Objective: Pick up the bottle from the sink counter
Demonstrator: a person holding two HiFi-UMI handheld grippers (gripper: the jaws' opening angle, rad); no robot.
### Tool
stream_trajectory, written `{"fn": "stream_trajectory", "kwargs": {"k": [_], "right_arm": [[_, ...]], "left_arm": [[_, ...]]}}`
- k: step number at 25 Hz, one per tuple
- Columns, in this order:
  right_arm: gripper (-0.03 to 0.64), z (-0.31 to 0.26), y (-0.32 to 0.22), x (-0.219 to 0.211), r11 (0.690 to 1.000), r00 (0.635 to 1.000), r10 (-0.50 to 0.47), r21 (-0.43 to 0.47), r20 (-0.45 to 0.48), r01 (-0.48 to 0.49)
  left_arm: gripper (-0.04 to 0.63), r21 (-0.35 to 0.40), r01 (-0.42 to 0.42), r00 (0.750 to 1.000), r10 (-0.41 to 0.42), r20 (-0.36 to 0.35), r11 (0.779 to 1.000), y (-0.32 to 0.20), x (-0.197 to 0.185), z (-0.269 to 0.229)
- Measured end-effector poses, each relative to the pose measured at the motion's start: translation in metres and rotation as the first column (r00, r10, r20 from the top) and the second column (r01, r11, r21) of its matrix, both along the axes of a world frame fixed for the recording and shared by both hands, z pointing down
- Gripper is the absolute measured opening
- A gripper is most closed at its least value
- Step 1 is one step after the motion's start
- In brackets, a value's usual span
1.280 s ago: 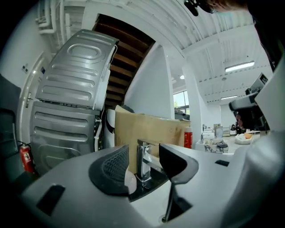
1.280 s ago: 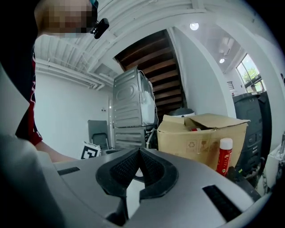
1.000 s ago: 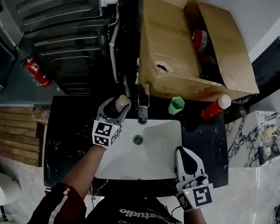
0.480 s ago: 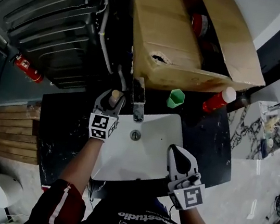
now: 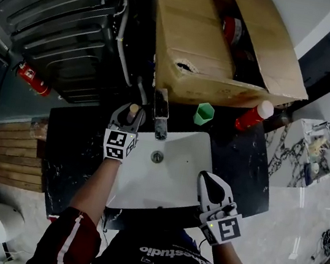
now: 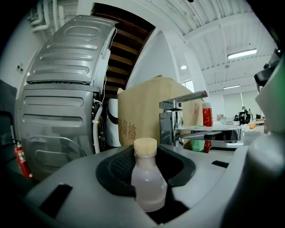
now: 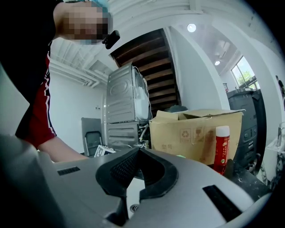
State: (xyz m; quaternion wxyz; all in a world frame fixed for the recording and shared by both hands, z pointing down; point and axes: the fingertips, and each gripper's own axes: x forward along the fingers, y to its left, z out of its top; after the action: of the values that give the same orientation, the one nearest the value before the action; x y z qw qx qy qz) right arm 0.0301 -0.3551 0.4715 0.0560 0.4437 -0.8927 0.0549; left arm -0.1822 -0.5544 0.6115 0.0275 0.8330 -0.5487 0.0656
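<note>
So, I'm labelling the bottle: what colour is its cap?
Beige cap on the bottle; the left gripper view shows it best.

The bottle (image 6: 148, 182) was seen to be of cloudy, translucent plastic, smooth, and capped with a matt tan stopper. The faucet (image 6: 168, 124) was finished in polished, mirror-like metal. The counter (image 5: 77, 158) was made of glossy black stone veined in white, and the sink (image 5: 169, 185) was glazed smooth and white. The box (image 5: 192, 39) was of matt brown cardboard, torn rough at one hole. The planks (image 5: 14, 163) were of bare wood.
</note>
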Motion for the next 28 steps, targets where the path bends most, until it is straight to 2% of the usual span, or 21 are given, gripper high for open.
{"fn": "stream_trajectory", "kwargs": {"k": [5, 9, 15, 20, 23, 28], "right_arm": [[0.038, -0.007, 0.013, -0.001, 0.999, 0.999, -0.038, -0.014, 0.0, 0.038], [0.037, -0.015, 0.022, 0.004, 0.999, 0.999, -0.034, -0.008, 0.025, 0.034], [0.038, -0.027, 0.037, 0.002, 0.999, 0.998, -0.049, -0.003, 0.033, 0.049], [0.038, -0.043, 0.057, -0.01, 0.996, 0.995, -0.092, 0.001, 0.03, 0.092], [0.038, -0.058, 0.068, -0.018, 0.992, 0.991, -0.124, 0.032, 0.041, 0.123], [0.038, -0.071, 0.078, -0.024, 0.99, 0.99, -0.138, 0.009, 0.033, 0.137]], "left_arm": [[0.146, -0.004, -0.002, 1.0, 0.002, 0.026, 1.0, 0.025, 0.0, -0.008], [0.144, 0.025, 0.004, 1.0, -0.004, 0.027, 1.0, 0.061, -0.003, -0.031], [0.144, 0.094, 0.003, 1.0, -0.005, 0.013, 0.996, 0.131, -0.007, -0.091], [0.144, 0.143, -0.037, 0.999, 0.033, 0.024, 0.989, 0.192, 0.004, -0.152], [0.144, 0.145, -0.064, 0.998, 0.061, 0.028, 0.987, 0.227, 0.016, -0.184], [0.144, 0.12, -0.101, 0.995, 0.103, -0.012, 0.988, 0.269, 0.032, -0.211]]}}
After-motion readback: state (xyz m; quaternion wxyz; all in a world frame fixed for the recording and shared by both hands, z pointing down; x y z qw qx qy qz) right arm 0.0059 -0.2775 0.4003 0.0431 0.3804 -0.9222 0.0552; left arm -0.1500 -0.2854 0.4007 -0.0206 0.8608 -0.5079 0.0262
